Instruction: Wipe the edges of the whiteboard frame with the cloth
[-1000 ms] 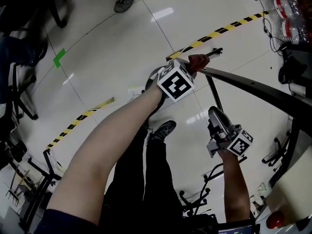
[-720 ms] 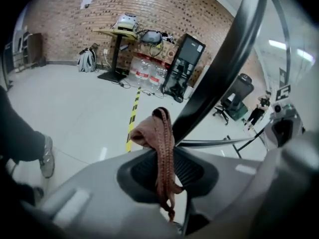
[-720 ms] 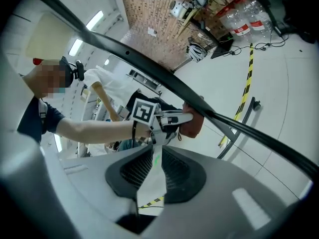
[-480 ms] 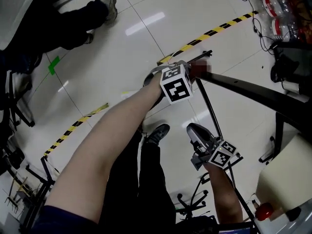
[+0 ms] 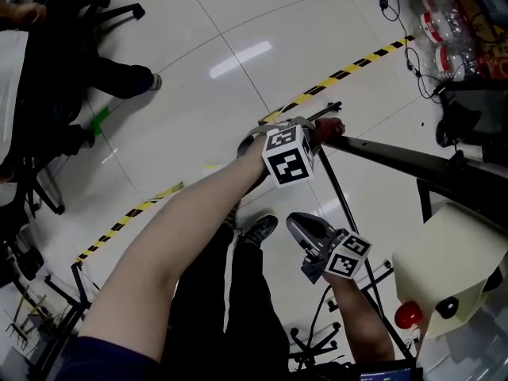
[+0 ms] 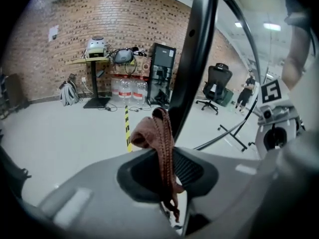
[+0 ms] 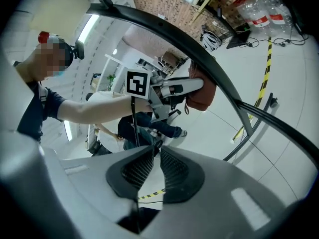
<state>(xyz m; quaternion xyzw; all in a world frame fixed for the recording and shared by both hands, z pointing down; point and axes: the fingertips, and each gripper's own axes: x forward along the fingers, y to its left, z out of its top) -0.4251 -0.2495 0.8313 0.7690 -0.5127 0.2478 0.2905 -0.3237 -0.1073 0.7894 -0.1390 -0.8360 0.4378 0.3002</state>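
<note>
A reddish-brown cloth (image 5: pixel 329 127) is pinched in my left gripper (image 5: pixel 317 131), which is shut on it and holds it against the near end of the whiteboard's black frame edge (image 5: pixel 413 163). In the left gripper view the cloth (image 6: pixel 157 133) stands up between the pads of the left gripper (image 6: pixel 167 156), right beside the frame bar (image 6: pixel 198 59). My right gripper (image 5: pixel 294 221) hangs lower, below the frame and apart from it. Its jaws have just been closing; the right gripper (image 7: pixel 155 151) shows only a narrow gap with nothing in it. That view also catches the cloth (image 7: pixel 203 91).
The whiteboard's black stand legs (image 5: pixel 343 201) run down to the glossy floor beside my shoe (image 5: pixel 259 228). Yellow-black tape (image 5: pixel 349 58) crosses the floor. Water bottles (image 5: pixel 448 22) and cables lie at the top right, office chairs (image 5: pixel 36 173) and a seated person's leg (image 5: pixel 119 76) at the left.
The right gripper has drifted left and lower in the head view, away from the frame. The left gripper has rolled a little, still holding the cloth at the frame's end.
</note>
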